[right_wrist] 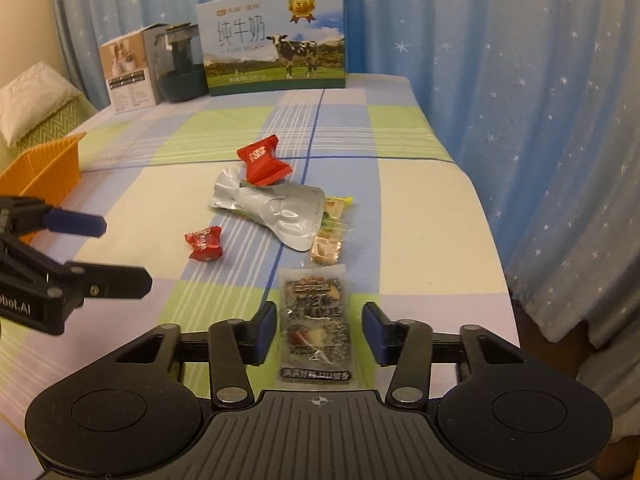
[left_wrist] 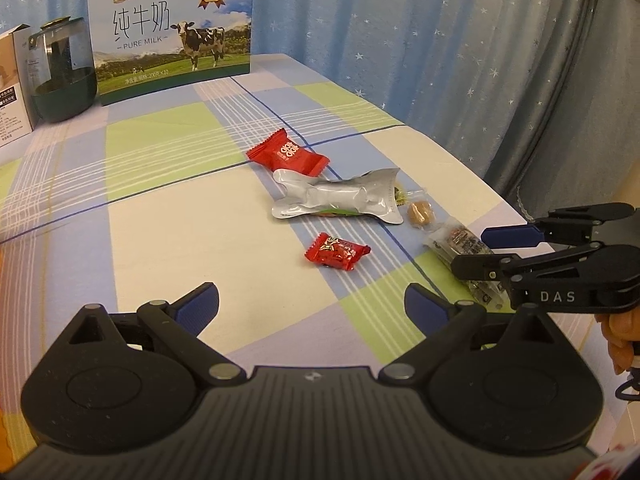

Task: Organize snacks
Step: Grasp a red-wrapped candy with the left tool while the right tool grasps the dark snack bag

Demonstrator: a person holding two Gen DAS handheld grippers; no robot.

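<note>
Right wrist view: the dark snack bar (right_wrist: 315, 326) is seen lying lengthwise between the jaws of the right gripper (right_wrist: 320, 334), w/ a gap visible on each side, so the pads aren't pressing on it. Jaws parted, nothing gripped. Wrapper is clear plastic, dark seedy/nutty filling showing through, printed label at each end, lying flat on the checked tablecloth (right_wrist: 420, 208).

Just beyond the jaw tips, a tan biscuit pack (right_wrist: 329, 240) w/ a yellow end is seen, partly tucked under a crumpled silver pouch (right_wrist: 276, 212). Further out past that, a big red candy (right_wrist: 262, 164) is resting on the pouch's far edge. Off to the left of the jaws, a small red candy (right_wrist: 204, 243) lies by itself. An orange basket (right_wrist: 44, 168) is seen at the far left edge.

Left wrist view: left gripper (left_wrist: 312, 304) is spread wide, only bare cloth between the pads. Same small red candy is ahead of the jaws, slightly right. A round tan sweet (left_wrist: 419, 213) in clear wrap is seen beside the pouch's right end. A milk carton box (left_wrist: 172, 36) stands upright at the back.
</note>
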